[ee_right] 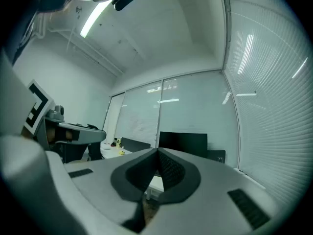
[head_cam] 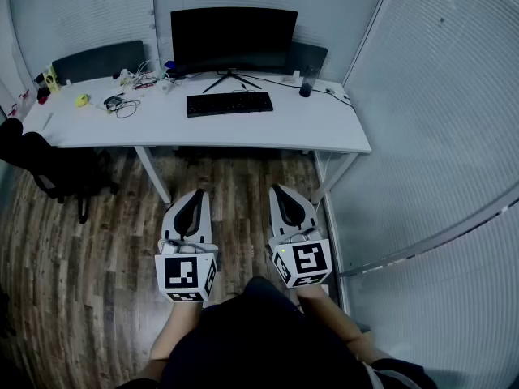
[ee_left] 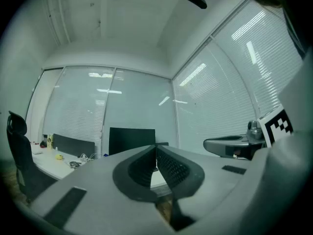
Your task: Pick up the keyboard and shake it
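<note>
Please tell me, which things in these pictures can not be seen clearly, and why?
1. The keyboard: head view, too small to read its keys; in the gripper views, the shut jaws of the left gripper and right gripper cover it.
2. The small items at the desk's left end: head view, too small to name.
3. The chair: head view, cut off by the left edge.
</note>
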